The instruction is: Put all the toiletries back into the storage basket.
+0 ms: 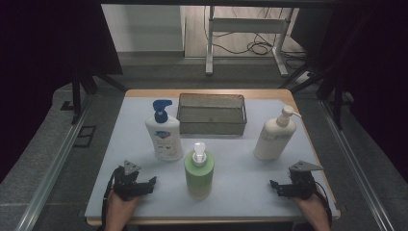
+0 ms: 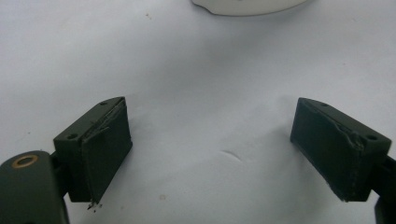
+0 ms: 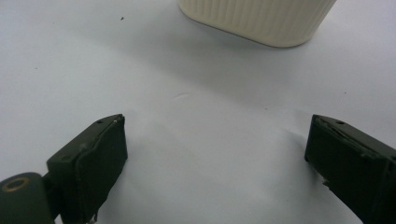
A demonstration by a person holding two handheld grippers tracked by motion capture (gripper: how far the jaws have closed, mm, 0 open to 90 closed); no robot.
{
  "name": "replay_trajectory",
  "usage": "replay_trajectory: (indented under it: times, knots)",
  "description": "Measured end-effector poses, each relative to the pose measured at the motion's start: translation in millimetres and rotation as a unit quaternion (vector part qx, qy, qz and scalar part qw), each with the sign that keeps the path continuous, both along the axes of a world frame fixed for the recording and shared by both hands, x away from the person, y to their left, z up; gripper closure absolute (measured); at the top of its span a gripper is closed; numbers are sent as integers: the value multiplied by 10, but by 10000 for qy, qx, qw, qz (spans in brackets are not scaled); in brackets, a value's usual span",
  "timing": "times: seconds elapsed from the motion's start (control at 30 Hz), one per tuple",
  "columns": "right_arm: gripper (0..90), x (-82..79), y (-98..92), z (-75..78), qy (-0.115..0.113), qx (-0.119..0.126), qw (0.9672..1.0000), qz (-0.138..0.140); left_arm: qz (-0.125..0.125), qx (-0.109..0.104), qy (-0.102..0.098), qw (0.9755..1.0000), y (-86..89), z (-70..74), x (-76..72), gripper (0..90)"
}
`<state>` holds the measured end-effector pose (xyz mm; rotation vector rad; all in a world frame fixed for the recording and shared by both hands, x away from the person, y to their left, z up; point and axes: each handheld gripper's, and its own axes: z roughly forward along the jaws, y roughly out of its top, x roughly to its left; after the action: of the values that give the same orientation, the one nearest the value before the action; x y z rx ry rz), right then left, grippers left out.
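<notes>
Left hand-held gripper (image 1: 153,181) and right hand-held gripper (image 1: 272,184), lower frame: jaws spread, empty, matte black blocks over smooth white tabletop (image 1: 240,163); ribbed cream bottle (image 3: 257,18) upper centre.

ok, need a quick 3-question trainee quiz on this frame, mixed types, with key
1. True or false: the wire basket holds a bottle.
2. Which bottle stands nearest the person? A) blue-pump bottle B) green bottle C) cream bottle
3. Fill in: the left gripper and right gripper both have their jaws ____.

Key: 1 false, the basket shows nothing inside; all three bottles stand upright on the mat. 2 B. 3 open, with nothing between them.
</notes>
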<state>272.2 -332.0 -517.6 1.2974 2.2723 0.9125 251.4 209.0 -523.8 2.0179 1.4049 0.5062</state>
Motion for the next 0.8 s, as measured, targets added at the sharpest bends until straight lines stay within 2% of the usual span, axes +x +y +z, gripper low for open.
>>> replay_trajectory:
  times: [0.1,0.33,0.57,0.8]
  knots:
    - [133,-4,-14,25,-22,7,10000,32,-2,1,2,10000,0,0,0,119]
    - [130,-10,-18,57,-77,20,10000,16,-1,2,0,10000,1,0,0,119]
    - [135,5,-41,75,-36,231,9997,48,1,0,-4,10000,0,-1,0,119]
    - [137,28,-55,100,-10,299,9995,126,-1,3,-4,10000,0,-1,-1,119]
